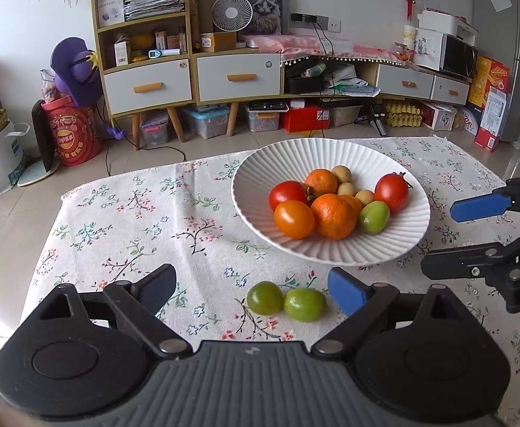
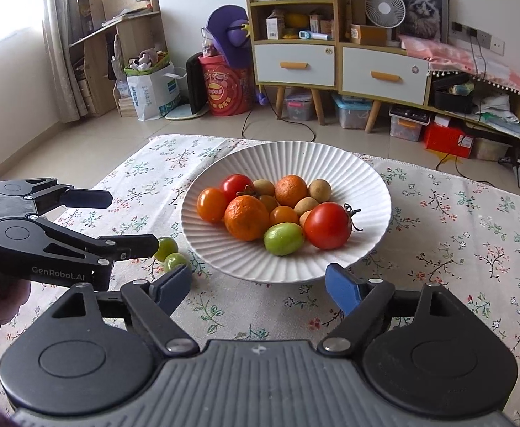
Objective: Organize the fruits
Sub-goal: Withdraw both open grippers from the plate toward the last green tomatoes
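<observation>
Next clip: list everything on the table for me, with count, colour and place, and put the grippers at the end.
plate: 1, white, ribbed, middle of the table
tablecloth: 1, cream with floral print, covering the table
red tomatoes: 2, red, on the plate, one on each side of the pile
mandarins: 2, orange, rough skin, on the plate
orange tomatoes: at least 2, smooth orange, on the plate
small tan fruits: about 4, tan, back of the plate
green fruit on plate: 1, green, front of the pile
loose green fruits: 2, green, touching, on the cloth beside the plate
left gripper: open, around the loose green fruits
right gripper: open, before the plate's near rim
</observation>
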Tool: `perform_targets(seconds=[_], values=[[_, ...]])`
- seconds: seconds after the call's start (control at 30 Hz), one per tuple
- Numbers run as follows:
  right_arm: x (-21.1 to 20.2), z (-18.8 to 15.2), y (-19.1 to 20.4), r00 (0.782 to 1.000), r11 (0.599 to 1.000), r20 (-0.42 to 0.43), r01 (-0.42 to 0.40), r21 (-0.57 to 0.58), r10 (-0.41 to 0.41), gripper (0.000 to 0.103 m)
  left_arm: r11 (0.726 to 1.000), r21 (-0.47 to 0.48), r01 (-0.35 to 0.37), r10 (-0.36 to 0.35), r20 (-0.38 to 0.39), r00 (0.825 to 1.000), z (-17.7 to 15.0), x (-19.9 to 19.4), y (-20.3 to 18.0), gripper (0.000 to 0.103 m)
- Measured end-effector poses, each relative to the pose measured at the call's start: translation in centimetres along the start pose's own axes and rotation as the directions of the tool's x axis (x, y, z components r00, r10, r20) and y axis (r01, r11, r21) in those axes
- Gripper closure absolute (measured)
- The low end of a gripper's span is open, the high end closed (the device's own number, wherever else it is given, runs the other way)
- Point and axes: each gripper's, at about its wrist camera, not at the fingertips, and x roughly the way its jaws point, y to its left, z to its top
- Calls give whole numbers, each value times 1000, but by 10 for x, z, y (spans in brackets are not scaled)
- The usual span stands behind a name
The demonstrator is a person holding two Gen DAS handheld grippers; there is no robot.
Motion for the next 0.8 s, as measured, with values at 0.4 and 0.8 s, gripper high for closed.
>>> perform_targets(seconds=[0.4,0.8], values=[[4,-12,19,1000,999,-25,-13,-32,12,10,999,-16,-36,36,-35,999,-23,-10,17,8],[23,-26,37,999,999,-50,-22,-45,19,25,999,27,-47,48,-45,998,-46,6,31,8]])
